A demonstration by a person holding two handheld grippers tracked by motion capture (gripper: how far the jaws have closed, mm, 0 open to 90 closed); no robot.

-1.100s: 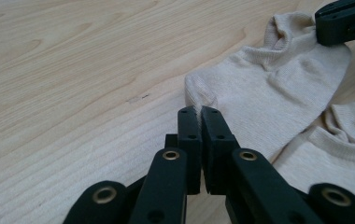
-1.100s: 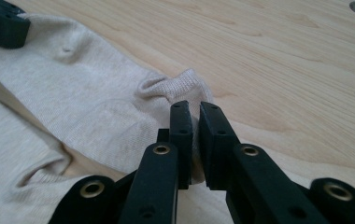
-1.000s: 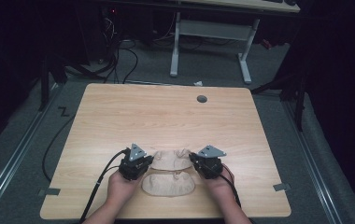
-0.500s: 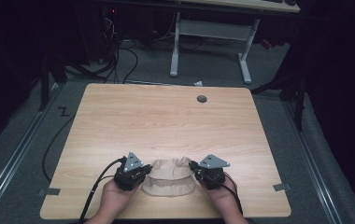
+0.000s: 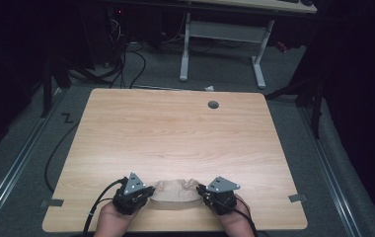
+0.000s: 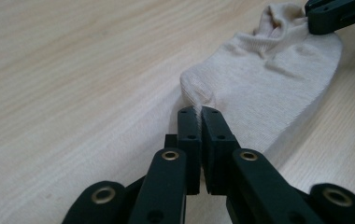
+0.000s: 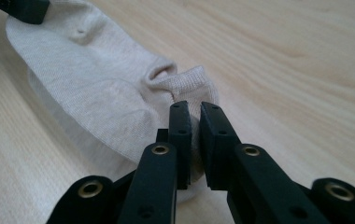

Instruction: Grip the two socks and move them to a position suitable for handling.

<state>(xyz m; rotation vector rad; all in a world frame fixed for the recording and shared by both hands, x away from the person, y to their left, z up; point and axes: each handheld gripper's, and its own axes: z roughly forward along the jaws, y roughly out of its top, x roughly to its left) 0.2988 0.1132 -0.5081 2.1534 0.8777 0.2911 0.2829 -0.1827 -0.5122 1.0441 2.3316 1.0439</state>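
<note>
High: sock (image 5: 176, 195) betw. L gripper (image 5: 146, 193) & R gripper (image 5: 203, 191). L view: jaws pinch its edge tight. R view: jaws just opened a bit, cuff fold betw. them. Soft, light, limp; grab edges.

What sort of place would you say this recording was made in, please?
Probably a lab or workshop: a bare wooden table on grey carpet, cables trailing on the floor behind it, and the white legs of another desk at the back.
</note>
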